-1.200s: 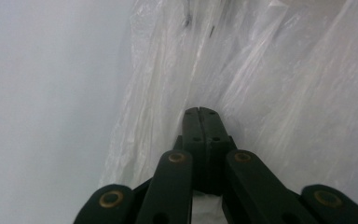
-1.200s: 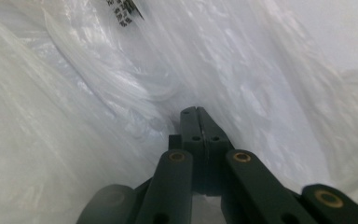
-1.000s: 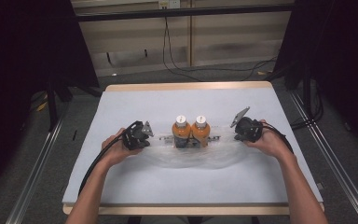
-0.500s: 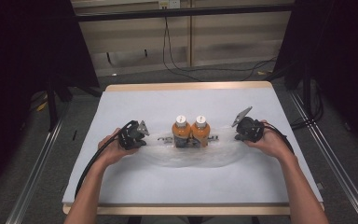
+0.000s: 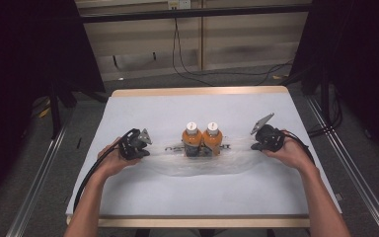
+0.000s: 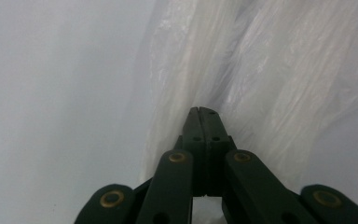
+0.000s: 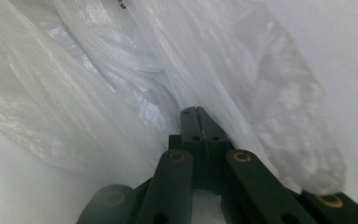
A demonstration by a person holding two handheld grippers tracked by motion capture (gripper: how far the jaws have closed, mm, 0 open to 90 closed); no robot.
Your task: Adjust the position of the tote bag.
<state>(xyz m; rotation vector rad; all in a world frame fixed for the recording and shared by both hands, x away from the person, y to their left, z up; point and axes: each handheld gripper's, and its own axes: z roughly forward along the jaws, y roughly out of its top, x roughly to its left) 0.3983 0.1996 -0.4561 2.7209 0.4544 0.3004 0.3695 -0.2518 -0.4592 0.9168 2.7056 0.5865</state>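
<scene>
Two orange bottles [image 5: 191, 139] [image 5: 212, 139] with white caps stand side by side mid-table, on or inside a clear plastic bag [image 5: 197, 165] with dark print; I cannot tell which. My left gripper [image 5: 146, 147] is at the bag's left end and my right gripper [image 5: 254, 144] at its right end. In the left gripper view the gripper [image 6: 200, 112] has its jaws pressed together, with bunched bag film [image 6: 242, 70] caught at the tips. In the right gripper view the gripper [image 7: 196, 111] is likewise shut on crumpled film [image 7: 121, 79]. The bag lies stretched between them.
The white table cover [image 5: 197, 106] reaches the wooden table edges [image 5: 197, 92]. Cables [image 5: 192, 64] lie on the floor beyond the far edge. Metal rails run along the floor on both sides. Black cables trail from both grippers along the person's forearms.
The left gripper has drawn a little to the left with the bag's end, and the right gripper has edged slightly right. The bottles have stayed put.
</scene>
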